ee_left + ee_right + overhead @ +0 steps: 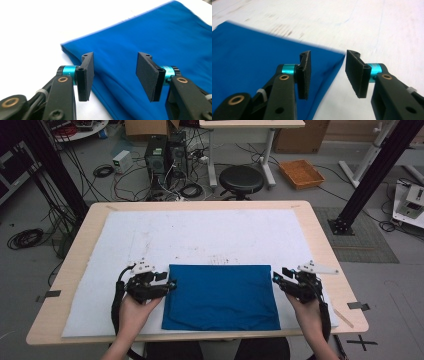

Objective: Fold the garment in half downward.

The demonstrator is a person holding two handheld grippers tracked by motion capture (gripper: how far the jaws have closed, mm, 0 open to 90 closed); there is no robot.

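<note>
The left gripper (171, 283) stood with jaws apart at the folded blue cloth's (220, 296) 9 o'clock edge, the right gripper (275, 279) likewise at 3 o'clock; neither pinched fabric; both should bite the edges level, together, over the white mat (200, 232)

Blue cloth (220, 297) lies flat along the near edge of the white mat (200, 235), low enough to pass over. The mat's far half and both far corners are bare. Left gripper (172, 284) and right gripper (274, 278) flank the cloth's side edges.
</note>
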